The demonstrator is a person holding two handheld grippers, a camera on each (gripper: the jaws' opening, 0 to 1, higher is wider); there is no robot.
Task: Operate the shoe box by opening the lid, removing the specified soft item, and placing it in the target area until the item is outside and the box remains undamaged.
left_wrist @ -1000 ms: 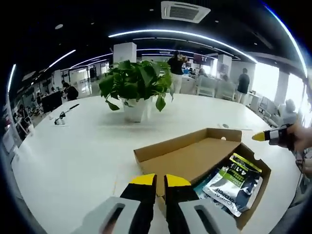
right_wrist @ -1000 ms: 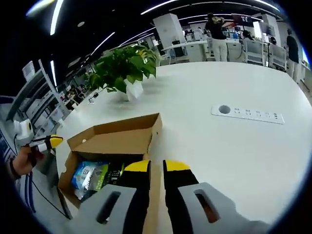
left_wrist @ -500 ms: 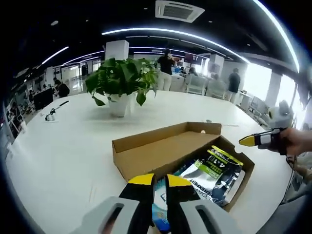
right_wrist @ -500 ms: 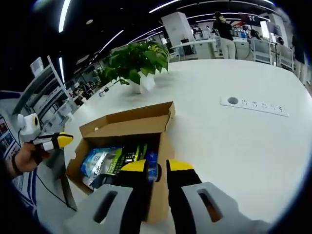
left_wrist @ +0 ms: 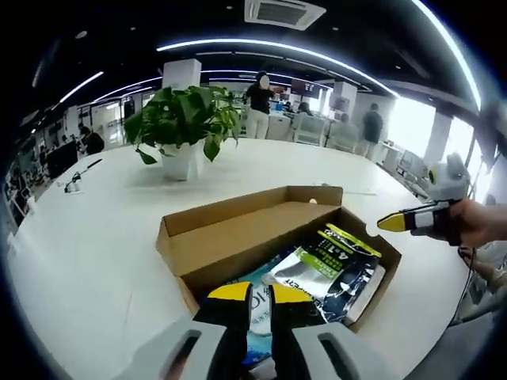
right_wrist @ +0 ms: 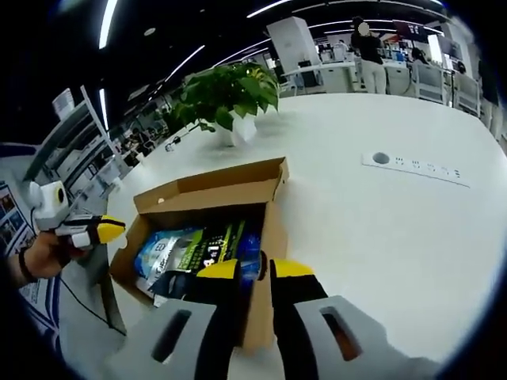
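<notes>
— tools? left tool (left_wrist: 251,291) and right tool (right_wrist: 244,269) both hover with jaws nearly together, gripping nothing.
— shoe box (left_wrist: 238,237)?
— open on the white surface (right_wrist: 380,229), lid flap raised; soft packets (left_wrist: 337,265) lie inside. potted plant (left_wrist: 181,127) stands beyond, well apart.

An open office with curved ceiling light strips (left_wrist: 261,46), a ceiling vent (left_wrist: 273,12), bright windows (left_wrist: 412,127) and white pillars (right_wrist: 291,43).

The shoe box (left_wrist: 238,241) is plain brown cardboard, matt (raw edges showing). The packets (left_wrist: 337,269) inside look like glossy printed plastic film. The table (right_wrist: 396,222) is smooth and white with a soft sheen. The plant pot (left_wrist: 179,161) is smooth white.
</notes>
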